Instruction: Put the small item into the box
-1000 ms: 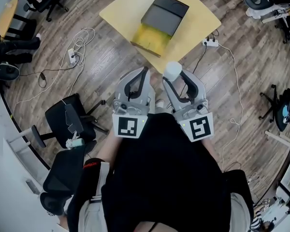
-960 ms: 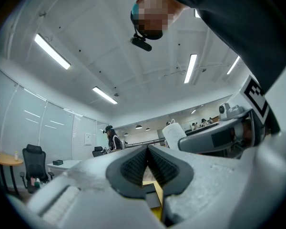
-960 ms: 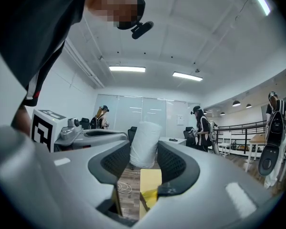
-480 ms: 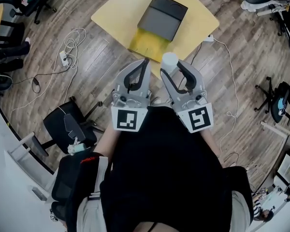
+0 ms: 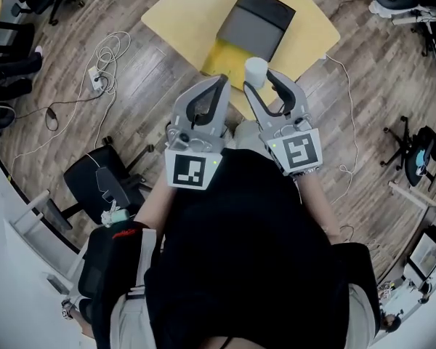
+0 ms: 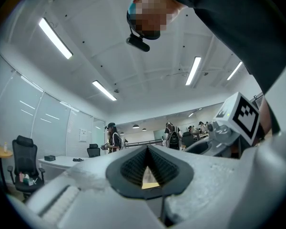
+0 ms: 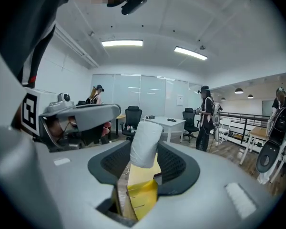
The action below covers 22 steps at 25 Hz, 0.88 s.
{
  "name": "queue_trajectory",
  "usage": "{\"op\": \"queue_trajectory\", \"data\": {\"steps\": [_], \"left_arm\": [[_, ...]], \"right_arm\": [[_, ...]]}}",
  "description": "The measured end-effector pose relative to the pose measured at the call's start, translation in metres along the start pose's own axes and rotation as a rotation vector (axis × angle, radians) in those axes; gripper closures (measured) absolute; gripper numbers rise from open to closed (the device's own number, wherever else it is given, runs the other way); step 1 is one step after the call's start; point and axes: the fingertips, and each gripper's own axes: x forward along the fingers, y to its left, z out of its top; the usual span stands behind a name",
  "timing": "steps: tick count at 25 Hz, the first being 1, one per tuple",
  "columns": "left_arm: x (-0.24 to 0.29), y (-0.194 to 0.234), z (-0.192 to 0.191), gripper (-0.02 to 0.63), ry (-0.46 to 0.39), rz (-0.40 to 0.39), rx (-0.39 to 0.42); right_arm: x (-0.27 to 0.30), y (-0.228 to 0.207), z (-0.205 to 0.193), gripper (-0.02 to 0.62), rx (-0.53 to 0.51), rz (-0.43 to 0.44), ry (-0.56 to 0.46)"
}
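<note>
A small white cylinder (image 5: 256,70) is pinched between the pads of my right gripper (image 5: 261,79), held above the near edge of the yellow table (image 5: 178,13). On that table stands the box (image 5: 229,55), with a yellow inside and a dark grey lid (image 5: 259,22) folded back behind it. In the right gripper view the white cylinder (image 7: 145,144) stands upright between the jaws, with the yellow box (image 7: 142,195) below. My left gripper (image 5: 219,83) hangs beside it on the left, shut and with nothing in it; in its own view the left gripper (image 6: 148,162) shows only a thin gap.
The table stands on a wooden floor with a power strip and white cables (image 5: 102,75) at the left and a white cord (image 5: 351,122) at the right. Black office chairs (image 5: 102,187) sit at lower left. People stand (image 7: 206,116) among desks further off.
Both grippers have moved forward towards the table. The white cylinder, still in the right gripper, now sits just in front of the box's yellow part.
</note>
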Motion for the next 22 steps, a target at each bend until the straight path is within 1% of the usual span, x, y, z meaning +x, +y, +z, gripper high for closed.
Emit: {"op": "queue_trajectory", "data": {"steps": [6, 9, 15, 19, 22], "left_arm": [[0.005, 0.007, -0.017, 0.604, 0.033, 0.03, 0.0], [0.011, 0.014, -0.025, 0.604, 0.05, 0.06, 0.003], [0.026, 0.026, -0.039, 0.604, 0.081, 0.133, -0.001], [0.036, 0.036, -0.053, 0.604, 0.114, 0.173, -0.016], [0.043, 0.043, -0.06, 0.604, 0.128, 0.191, -0.02]], "right_arm": [[0.038, -0.013, -0.021, 0.414, 0.001, 0.025, 0.058], [0.06, -0.018, -0.036, 0.414, -0.007, 0.072, 0.086], [0.092, -0.029, -0.067, 0.414, -0.001, 0.147, 0.183], [0.114, -0.03, -0.097, 0.414, 0.009, 0.201, 0.274], [0.129, -0.029, -0.12, 0.414, -0.003, 0.247, 0.333]]}}
